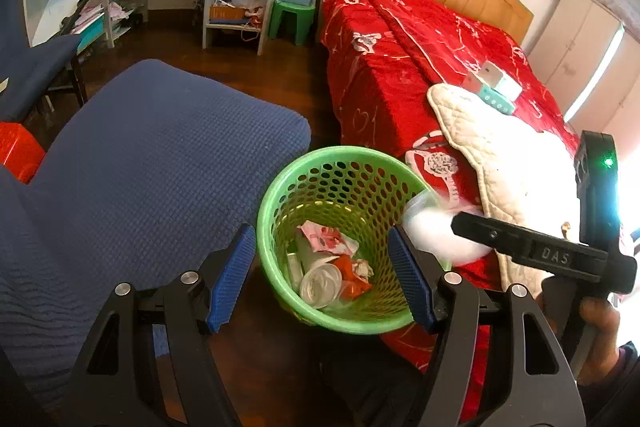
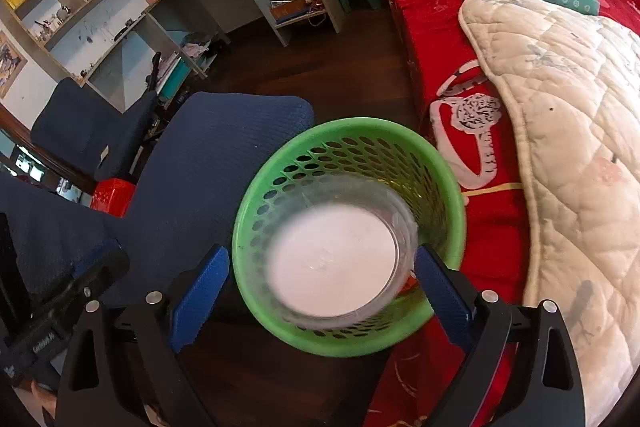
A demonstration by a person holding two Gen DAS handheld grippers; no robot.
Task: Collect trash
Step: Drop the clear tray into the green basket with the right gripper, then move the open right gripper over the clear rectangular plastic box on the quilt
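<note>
Beside the red bed point(image 2: 460, 7), a clear cup point(image 2: 336, 255) lies between the right gripper's point(image 2: 320, 291) spread fingers.

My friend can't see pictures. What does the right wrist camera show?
A round clear plastic container with a white base hangs blurred over a green perforated plastic wastebasket, between the open blue-padded right gripper; no pad visibly presses it. The basket stands on dark wooden floor, between a blue fabric chair and a red-covered bed.
</note>
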